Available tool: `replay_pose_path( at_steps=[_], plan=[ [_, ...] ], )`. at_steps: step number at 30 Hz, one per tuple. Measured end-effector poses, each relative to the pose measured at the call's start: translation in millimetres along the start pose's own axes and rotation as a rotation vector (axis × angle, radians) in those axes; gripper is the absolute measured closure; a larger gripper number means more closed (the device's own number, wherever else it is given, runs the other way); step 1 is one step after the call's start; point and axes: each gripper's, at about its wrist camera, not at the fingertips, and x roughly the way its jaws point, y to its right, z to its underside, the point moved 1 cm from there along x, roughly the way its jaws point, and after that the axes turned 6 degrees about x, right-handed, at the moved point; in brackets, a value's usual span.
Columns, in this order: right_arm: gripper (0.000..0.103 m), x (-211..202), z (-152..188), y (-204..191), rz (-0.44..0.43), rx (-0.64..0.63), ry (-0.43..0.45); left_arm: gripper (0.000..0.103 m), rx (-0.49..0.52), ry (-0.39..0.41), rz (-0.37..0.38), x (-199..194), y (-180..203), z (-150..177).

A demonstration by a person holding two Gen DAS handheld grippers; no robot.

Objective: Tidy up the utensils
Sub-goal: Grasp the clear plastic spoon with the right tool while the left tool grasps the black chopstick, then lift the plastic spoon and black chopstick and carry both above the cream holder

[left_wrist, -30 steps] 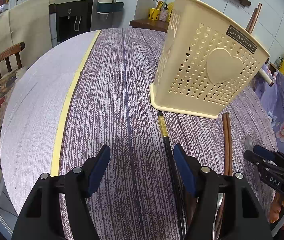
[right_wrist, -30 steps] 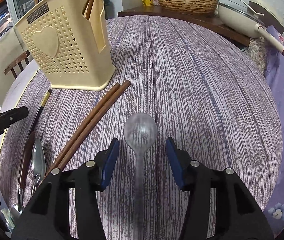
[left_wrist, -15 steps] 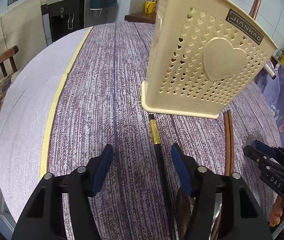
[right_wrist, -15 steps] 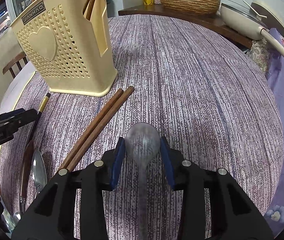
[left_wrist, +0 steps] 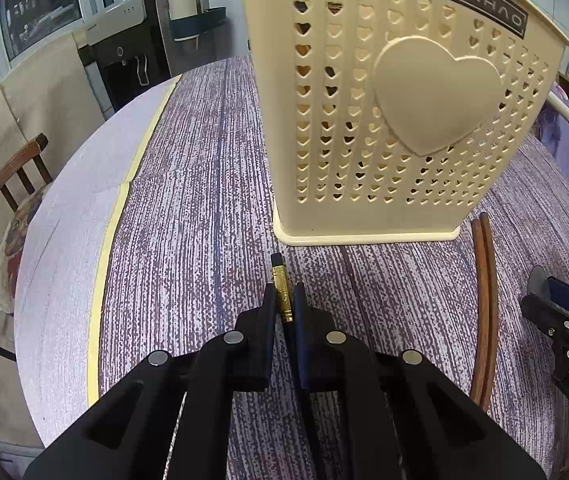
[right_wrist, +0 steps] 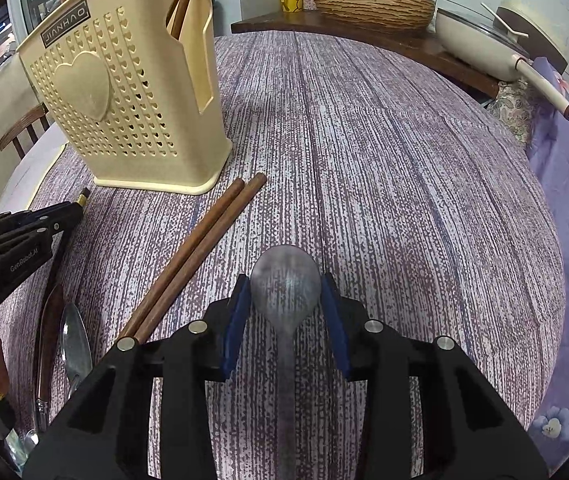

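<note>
We take the cream perforated holder (left_wrist: pixel 400 120) as our landmark; it stands upright on the purple-streaked surface (right_wrist: pixel 384 152) and already has a brown stick in its side slot. Left tongs (left_wrist: pixel 284 308): jaws have just closed and now pinch the black utensil handle with a gold band (left_wrist: pixel 281 288), whose tip lies just in front of the holder's base, at its near left corner. Right tongs (right_wrist: pixel 286 304): jaws drawn in narrow, blue pads against both sides of the bowl of the translucent spoon (right_wrist: pixel 286 284), which lies flat on the surface in front of the holder and to its right. Between the two tongs a pair of brown chopsticks (right_wrist: pixel 188 256) runs from just beside the holder's front edge back toward us; a metal spoon (right_wrist: pixel 74 340) and a dark-handled piece beside it lie further from the holder on its left side, near the left tongs. We judge both pick-ups are at the grasp stage, with nothing lifted yet. Risks: the left grip sits close to the handle's end, so the long utensil may pivot and droop on lifting, or swing into the holder's wall. The right pads bear on a rounded, smooth bowl; it may squirt out forward or tilt. Either long piece could sweep the chopsticks, and the light holder may tip if struck at the rim.
</note>
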Motion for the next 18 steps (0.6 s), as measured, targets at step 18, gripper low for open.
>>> replay_pose_path(
  at_steps=[18],
  plan=[
    [0.066, -42, -17, 15, -0.114, 0.076, 0.088, 0.095, -0.090, 0.124, 0.095, -44, -21, -17]
  ],
)
